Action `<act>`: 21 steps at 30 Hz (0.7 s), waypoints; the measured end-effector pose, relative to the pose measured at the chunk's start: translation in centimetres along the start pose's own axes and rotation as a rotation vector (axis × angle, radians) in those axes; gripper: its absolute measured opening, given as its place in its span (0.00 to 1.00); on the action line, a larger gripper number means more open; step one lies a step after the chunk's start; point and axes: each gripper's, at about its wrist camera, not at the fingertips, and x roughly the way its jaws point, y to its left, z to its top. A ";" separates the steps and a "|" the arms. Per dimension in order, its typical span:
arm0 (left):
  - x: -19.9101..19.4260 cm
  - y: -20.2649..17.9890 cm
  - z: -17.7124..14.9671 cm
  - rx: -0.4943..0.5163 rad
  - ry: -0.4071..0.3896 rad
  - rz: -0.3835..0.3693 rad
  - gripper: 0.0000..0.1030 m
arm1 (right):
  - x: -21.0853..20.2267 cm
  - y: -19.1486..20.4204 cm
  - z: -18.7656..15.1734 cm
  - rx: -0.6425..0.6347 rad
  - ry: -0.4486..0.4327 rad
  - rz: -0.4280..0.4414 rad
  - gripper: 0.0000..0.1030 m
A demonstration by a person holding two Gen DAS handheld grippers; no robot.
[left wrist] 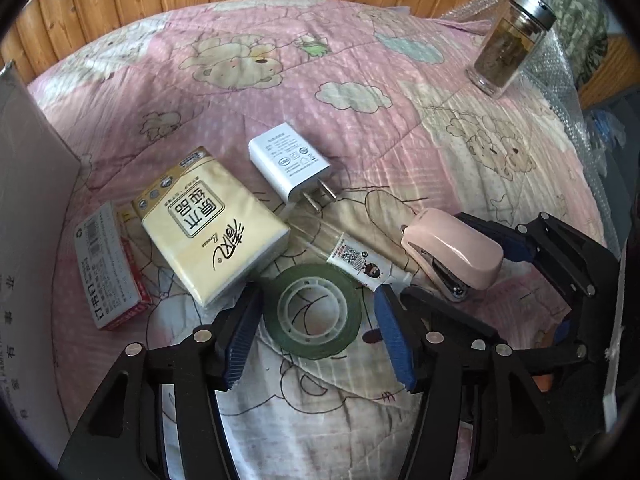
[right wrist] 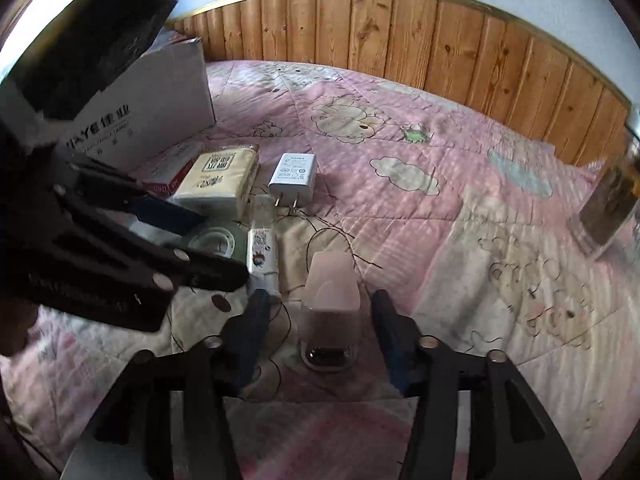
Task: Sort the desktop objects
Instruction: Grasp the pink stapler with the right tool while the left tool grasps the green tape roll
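My left gripper [left wrist: 316, 308] is open, its blue pads on either side of a green tape roll [left wrist: 314, 310] that lies flat on the quilt. My right gripper [right wrist: 320, 308] is open around a pink stapler [right wrist: 331, 284], also seen in the left wrist view [left wrist: 454, 252]. A yellow tissue pack [left wrist: 208, 224], a white charger plug [left wrist: 290, 166], a glue tube [left wrist: 360, 266] and a red and grey staple box [left wrist: 110, 266] lie close around the tape. The left gripper shows at the left of the right wrist view [right wrist: 216, 240].
A glass jar with a metal lid [left wrist: 508, 42] stands at the far right. A white cardboard box [right wrist: 160, 108] stands at the left. The pink cartoon quilt [left wrist: 360, 120] covers the surface; a wooden panel wall [right wrist: 400, 36] runs behind.
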 end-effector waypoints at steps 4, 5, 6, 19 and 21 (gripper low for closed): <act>-0.1 0.6 0.1 0.000 -0.022 -0.015 0.48 | -0.1 -0.4 0.1 0.065 0.005 0.040 0.44; -0.2 0.7 0.0 0.014 -0.024 -0.011 0.48 | -0.2 -0.2 0.0 0.063 0.010 0.045 0.39; -0.3 0.8 -0.1 0.022 -0.023 -0.014 0.48 | -0.5 0.1 -0.2 0.062 0.011 0.045 0.37; -2.6 1.1 -3.0 0.000 0.003 -0.035 0.48 | -2.6 -0.5 -1.2 0.256 0.005 0.105 0.27; -3.4 1.1 -3.5 -0.002 -0.004 -0.038 0.48 | -3.2 -0.2 -1.2 0.270 -0.003 0.104 0.27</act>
